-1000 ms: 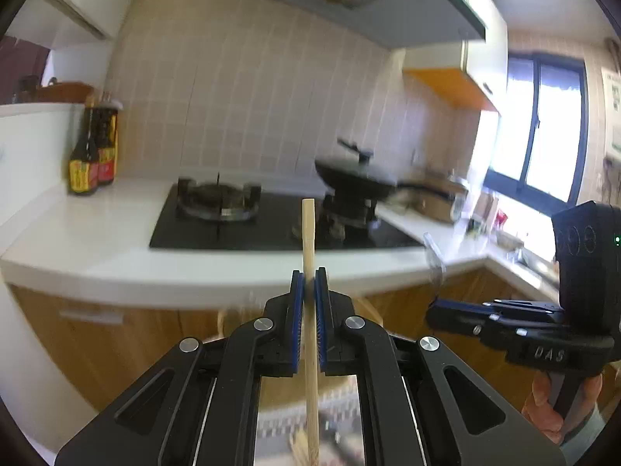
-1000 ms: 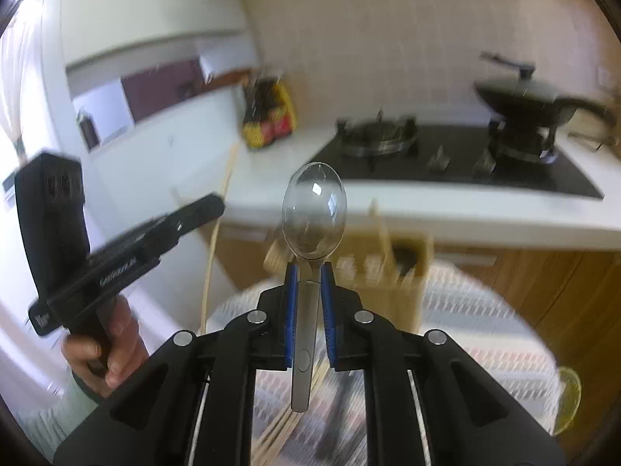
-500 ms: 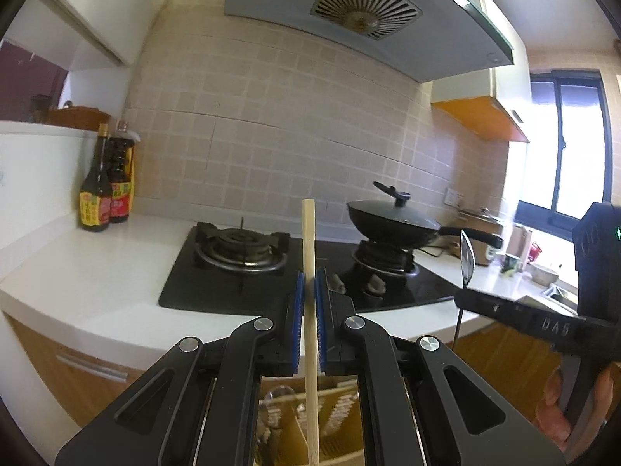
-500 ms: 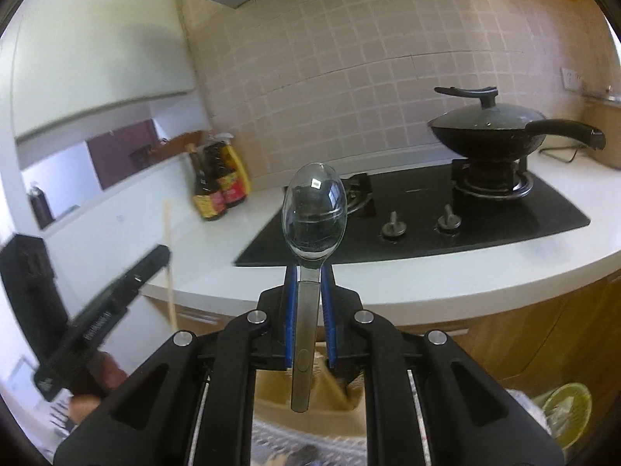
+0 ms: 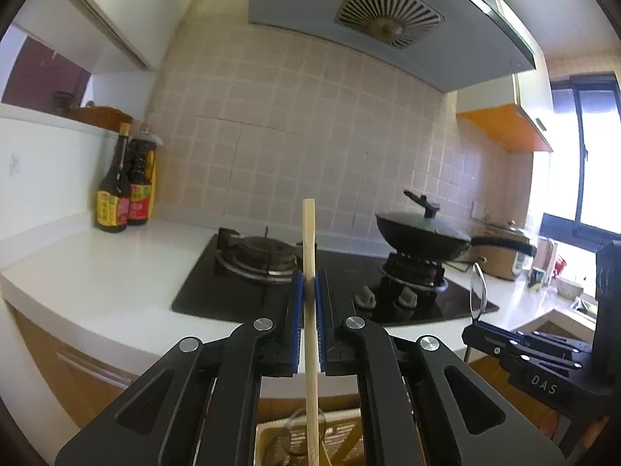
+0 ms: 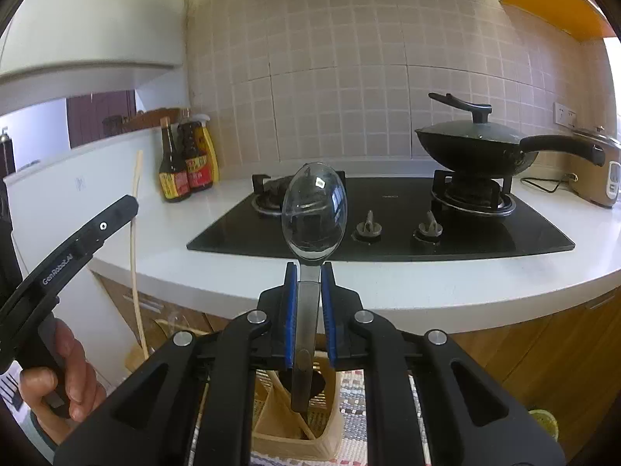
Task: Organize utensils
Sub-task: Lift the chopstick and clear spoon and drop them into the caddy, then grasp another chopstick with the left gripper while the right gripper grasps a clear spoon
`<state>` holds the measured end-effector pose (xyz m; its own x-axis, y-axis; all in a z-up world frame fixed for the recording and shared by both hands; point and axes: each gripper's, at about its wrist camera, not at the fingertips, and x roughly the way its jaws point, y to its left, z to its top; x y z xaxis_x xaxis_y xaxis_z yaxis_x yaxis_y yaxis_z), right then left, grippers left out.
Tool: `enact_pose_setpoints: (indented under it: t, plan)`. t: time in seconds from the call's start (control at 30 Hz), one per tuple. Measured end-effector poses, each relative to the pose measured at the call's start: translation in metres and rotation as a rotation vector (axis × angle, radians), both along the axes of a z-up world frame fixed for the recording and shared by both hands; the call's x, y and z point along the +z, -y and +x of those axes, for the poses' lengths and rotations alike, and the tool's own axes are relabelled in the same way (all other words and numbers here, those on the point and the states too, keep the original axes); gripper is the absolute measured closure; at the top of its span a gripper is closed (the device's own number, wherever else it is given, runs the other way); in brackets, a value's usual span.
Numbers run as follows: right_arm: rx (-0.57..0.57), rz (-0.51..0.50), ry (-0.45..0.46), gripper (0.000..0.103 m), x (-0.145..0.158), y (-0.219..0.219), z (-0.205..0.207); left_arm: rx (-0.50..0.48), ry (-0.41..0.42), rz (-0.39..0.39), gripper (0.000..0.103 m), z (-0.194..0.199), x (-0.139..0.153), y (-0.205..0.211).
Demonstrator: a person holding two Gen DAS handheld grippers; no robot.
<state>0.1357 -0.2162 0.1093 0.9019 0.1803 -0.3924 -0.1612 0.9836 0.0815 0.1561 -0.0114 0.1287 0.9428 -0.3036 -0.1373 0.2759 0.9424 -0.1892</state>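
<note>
My left gripper [image 5: 308,291] is shut on a wooden chopstick [image 5: 309,240], held upright; its lower end hangs over a wooden utensil holder [image 5: 341,439]. My right gripper [image 6: 309,283] is shut on a metal spoon [image 6: 313,209], bowl up, handle end pointing down over the same holder [image 6: 287,427]. In the right wrist view the left gripper [image 6: 132,202] shows at left with the chopstick [image 6: 135,256]. In the left wrist view the right gripper [image 5: 471,334] shows at right with the spoon [image 5: 477,291].
A white counter [image 6: 427,295] carries a black gas hob [image 6: 388,225], a lidded wok [image 6: 473,147], sauce bottles [image 6: 186,167] and a rice cooker [image 6: 601,178]. The holder stands on a patterned cloth [image 6: 353,419] below the counter edge.
Both grippers have risen and tilted up; the counter and hob now fill the views, and the holder has dropped to the bottom edge. Both utensils stay gripped.
</note>
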Motion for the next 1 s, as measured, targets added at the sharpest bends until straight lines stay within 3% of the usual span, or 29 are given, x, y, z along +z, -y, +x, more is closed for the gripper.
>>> enact_pose_setpoints:
  t: [0.23, 0.33, 0.4, 0.5, 0.77, 0.9, 1.0]
  plan:
    - [0.027, 0.023, -0.030, 0.092, -0.007, 0.002, -0.009, -0.065, -0.021, 0.037, 0.096, -0.012, -0.015, 0.003]
    - [0.034, 0.029, -0.048, 0.076, -0.006, 0.002, -0.019, -0.100, -0.026, 0.037, 0.084, -0.024, -0.013, -0.001]
    - [0.026, 0.029, -0.034, 0.056, -0.003, 0.003, -0.032, -0.119, -0.037, 0.036, 0.083, -0.032, -0.010, -0.004]
    - [0.035, 0.034, -0.041, 0.055, 0.001, 0.000, -0.047, -0.128, -0.044, 0.033, 0.073, -0.046, -0.006, -0.010]
    - [0.028, -0.026, -0.128, 0.055, 0.009, -0.018, -0.085, -0.161, -0.064, 0.062, 0.073, -0.090, 0.004, -0.015]
    - [0.030, -0.055, -0.246, 0.055, -0.001, -0.025, -0.096, -0.179, -0.108, 0.106, 0.073, -0.108, 0.002, -0.012]
    - [0.024, -0.097, -0.379, 0.055, -0.023, -0.030, -0.098, -0.204, -0.204, 0.179, 0.072, -0.116, -0.015, -0.006]
